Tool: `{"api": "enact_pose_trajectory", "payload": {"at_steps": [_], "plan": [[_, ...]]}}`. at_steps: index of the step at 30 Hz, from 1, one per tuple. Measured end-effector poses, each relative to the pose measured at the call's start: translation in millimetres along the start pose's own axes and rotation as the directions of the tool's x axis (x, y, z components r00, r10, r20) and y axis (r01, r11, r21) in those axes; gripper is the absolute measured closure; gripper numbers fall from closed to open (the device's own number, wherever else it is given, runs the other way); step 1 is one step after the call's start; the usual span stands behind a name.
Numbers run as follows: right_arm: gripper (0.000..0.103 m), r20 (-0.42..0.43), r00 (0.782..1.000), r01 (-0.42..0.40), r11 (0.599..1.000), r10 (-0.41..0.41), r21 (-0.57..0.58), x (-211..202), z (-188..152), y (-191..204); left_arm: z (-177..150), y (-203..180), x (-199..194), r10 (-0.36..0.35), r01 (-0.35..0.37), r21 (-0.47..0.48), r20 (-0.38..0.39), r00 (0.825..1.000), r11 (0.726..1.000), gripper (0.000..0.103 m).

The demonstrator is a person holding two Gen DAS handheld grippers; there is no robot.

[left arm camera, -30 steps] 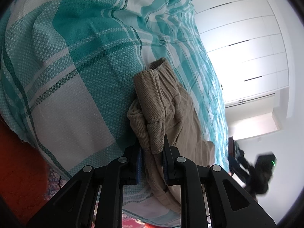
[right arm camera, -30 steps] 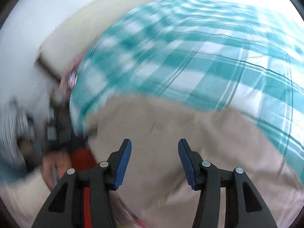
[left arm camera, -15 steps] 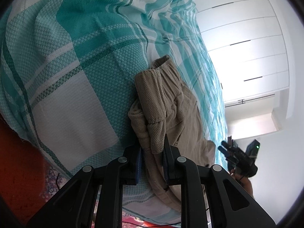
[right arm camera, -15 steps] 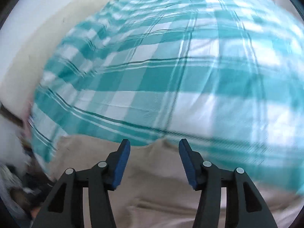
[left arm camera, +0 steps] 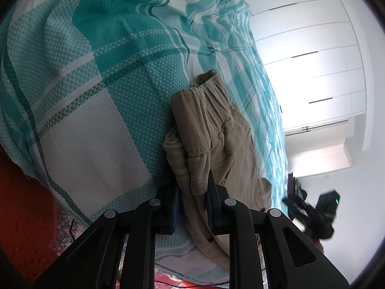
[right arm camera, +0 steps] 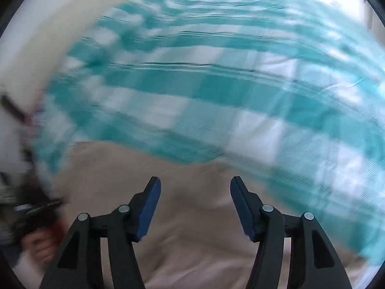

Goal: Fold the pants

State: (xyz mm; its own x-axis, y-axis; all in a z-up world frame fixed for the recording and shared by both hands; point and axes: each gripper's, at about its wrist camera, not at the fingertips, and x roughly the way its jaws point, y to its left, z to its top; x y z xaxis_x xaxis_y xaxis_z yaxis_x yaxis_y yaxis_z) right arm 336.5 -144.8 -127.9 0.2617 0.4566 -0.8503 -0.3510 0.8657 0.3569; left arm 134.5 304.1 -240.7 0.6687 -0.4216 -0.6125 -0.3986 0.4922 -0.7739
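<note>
My left gripper (left arm camera: 192, 201) pinches a bunched corner of the one pair of beige pants (left arm camera: 216, 139) lying on the checked bed cover (left arm camera: 96, 77). My right gripper (right arm camera: 195, 207) has just been opening, its two fingers spread above the pants with nothing between them.

You have one pair of tan pants (left arm camera: 216, 130) here. You have one bed cover (left arm camera: 96, 96) with teal and white squares, and it lies under the pants. You hold two grippers, the left gripper (left arm camera: 192, 192) and the right gripper (right arm camera: 195, 192). Each gripper has two fingers (so four fingers in all), and each finger has one blue pad. One hand (right arm camera: 39, 245) shows, low in the right view. On the white closet doors (left arm camera: 312, 60) you can count three dark handles.
</note>
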Motion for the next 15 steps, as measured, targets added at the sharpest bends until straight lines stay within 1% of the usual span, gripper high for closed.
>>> {"api": "enact_pose_trajectory", "payload": {"at_steps": [1,3,4,5,6,7,8,9,10,12,13,15], "plan": [[0.042,-0.017,0.998,-0.066,0.998,0.066,0.025,-7,-9,1,0,0,0,0.0,0.0,0.0,0.0,1.0,1.0,0.085],[0.038,-0.046,0.975,-0.211,0.972,0.216,0.101,-10,-34,4,0,0,0,0.001,-0.001,0.0,0.001,1.0,1.0,0.085],[0.037,-0.06,0.964,-0.251,0.958,0.261,0.14,-5,-47,7,0,0,0,0.001,-0.001,0.0,0.0,1.0,1.0,0.085],[0.036,-0.086,0.958,-0.256,0.951,0.274,0.173,8,-59,7,0,0,0,0.001,-0.001,-0.002,0.002,1.0,1.0,0.085],[0.036,-0.116,0.961,-0.227,0.956,0.251,0.187,23,-67,9,0,-1,0,0.0,0.0,-0.003,0.004,1.0,1.0,0.085],[0.035,-0.162,0.963,-0.181,0.963,0.215,0.199,43,-81,10,-1,-1,0,0.001,-0.001,-0.002,0.007,1.0,1.0,0.085],[0.034,-0.167,0.965,-0.168,0.964,0.203,0.206,51,-87,10,-2,-1,0,0.001,-0.001,0.0,0.009,1.0,1.0,0.085],[0.034,-0.116,0.976,-0.16,0.965,0.187,0.209,49,-93,12,-3,-1,0,-0.001,0.001,0.0,0.011,1.0,1.0,0.085],[0.034,-0.074,0.977,-0.178,0.959,0.199,0.221,43,-97,14,-4,-2,-1,-0.004,0.004,0.002,0.014,1.0,1.0,0.085],[0.035,0.006,0.956,-0.287,0.924,0.295,0.255,20,-105,16,-5,-7,-4,-0.01,0.009,0.028,0.029,1.0,1.0,0.086],[0.035,0.04,0.953,-0.301,0.923,0.301,0.239,4,-111,19,-5,-10,-6,-0.015,0.014,0.045,0.038,0.999,0.999,0.086],[0.034,0.083,0.962,-0.27,0.952,0.26,0.144,-28,-125,26,-7,-24,-13,-0.036,0.028,0.108,0.066,0.997,0.994,0.087]]}}
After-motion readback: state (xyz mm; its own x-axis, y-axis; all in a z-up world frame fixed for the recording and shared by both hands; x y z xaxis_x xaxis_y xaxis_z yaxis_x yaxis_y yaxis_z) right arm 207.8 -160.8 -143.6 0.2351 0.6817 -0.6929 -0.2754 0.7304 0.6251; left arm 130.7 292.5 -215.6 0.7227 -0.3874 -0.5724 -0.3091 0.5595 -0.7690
